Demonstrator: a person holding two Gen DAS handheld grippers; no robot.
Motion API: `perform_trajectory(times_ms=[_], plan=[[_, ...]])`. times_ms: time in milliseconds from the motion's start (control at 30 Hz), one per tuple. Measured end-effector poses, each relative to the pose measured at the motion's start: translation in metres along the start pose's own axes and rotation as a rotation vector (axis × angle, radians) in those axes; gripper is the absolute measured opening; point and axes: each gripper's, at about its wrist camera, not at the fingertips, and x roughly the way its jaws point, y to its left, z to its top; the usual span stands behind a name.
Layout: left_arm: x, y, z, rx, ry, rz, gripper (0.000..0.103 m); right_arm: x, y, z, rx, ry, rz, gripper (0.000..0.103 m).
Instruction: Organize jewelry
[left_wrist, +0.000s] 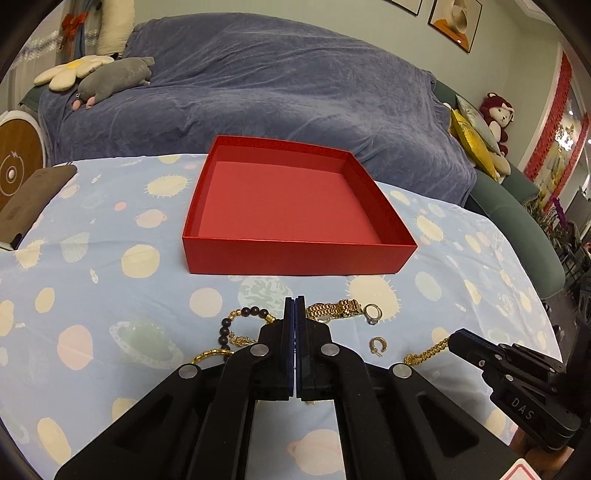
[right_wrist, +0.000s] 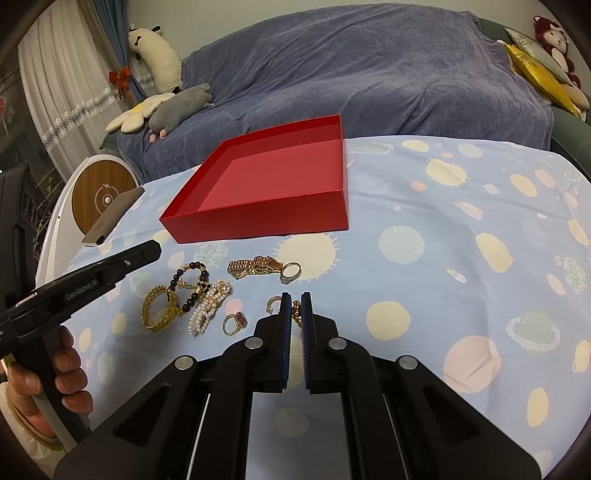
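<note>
1. On the counter's blue spotted cloth (left_wrist: 110, 266) sits a red box (left_wrist: 295, 254) with its top open.
2. Near the box lies the jewelry: a gold watch (right_wrist: 255, 266), a silver ring (right_wrist: 290, 272), a dark bead bracelet (right_wrist: 190, 286), a gold bangle (right_wrist: 159, 308), pearls (right_wrist: 207, 308) and a red-stone ring (right_wrist: 234, 323).
3. Left tongs (left_wrist: 295, 301) are clenched tight, holding nothing I can see.
4. Right tongs (right_wrist: 295, 299) are clenched on a thin gold chain (right_wrist: 296, 310).
</note>
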Motion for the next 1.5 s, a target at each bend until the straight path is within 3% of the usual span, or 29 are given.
perform_trajectory(times_ms=[200, 333, 433, 567, 800, 967, 1033, 1100, 1267, 1367, 1500], plan=[[-0.011, 0.015, 0.005, -0.039, -0.015, 0.004, 0.0, -0.001, -0.001, 0.001, 0.002, -0.002, -0.001, 0.004], [-0.001, 0.023, -0.004, -0.055, 0.047, -0.009, 0.0, 0.001, 0.0, -0.001, -0.004, 0.007, 0.0, 0.004], [0.013, 0.017, -0.014, -0.017, 0.083, -0.01, 0.002, 0.003, 0.001, -0.002, -0.004, 0.016, 0.001, 0.004], [0.029, 0.004, -0.022, 0.063, 0.095, 0.055, 0.024, 0.004, 0.002, -0.004, -0.007, 0.02, 0.002, 0.004], [0.049, 0.001, -0.027, 0.162, 0.108, 0.127, 0.025, 0.006, 0.002, -0.005, -0.002, 0.027, 0.005, 0.004], [0.055, 0.003, -0.028, 0.183, 0.092, 0.146, 0.025, 0.007, 0.004, -0.005, -0.004, 0.032, 0.01, 0.004], [0.057, -0.003, -0.031, 0.234, 0.086, 0.177, 0.024, 0.008, 0.004, -0.005, -0.004, 0.034, 0.011, 0.004], [0.06, -0.01, -0.036, 0.288, 0.102, 0.195, 0.012, 0.007, 0.003, -0.005, 0.0, 0.033, 0.009, 0.004], [0.06, -0.014, -0.039, 0.334, 0.107, 0.207, 0.0, 0.005, 0.001, -0.001, 0.01, 0.025, 0.008, 0.004], [0.057, -0.008, -0.035, 0.279, 0.126, 0.143, 0.0, 0.003, 0.001, -0.001, 0.009, 0.02, 0.01, 0.004], [0.04, -0.008, -0.028, 0.234, 0.088, 0.083, 0.0, 0.0, 0.0, 0.001, 0.011, 0.008, 0.008, 0.004]])
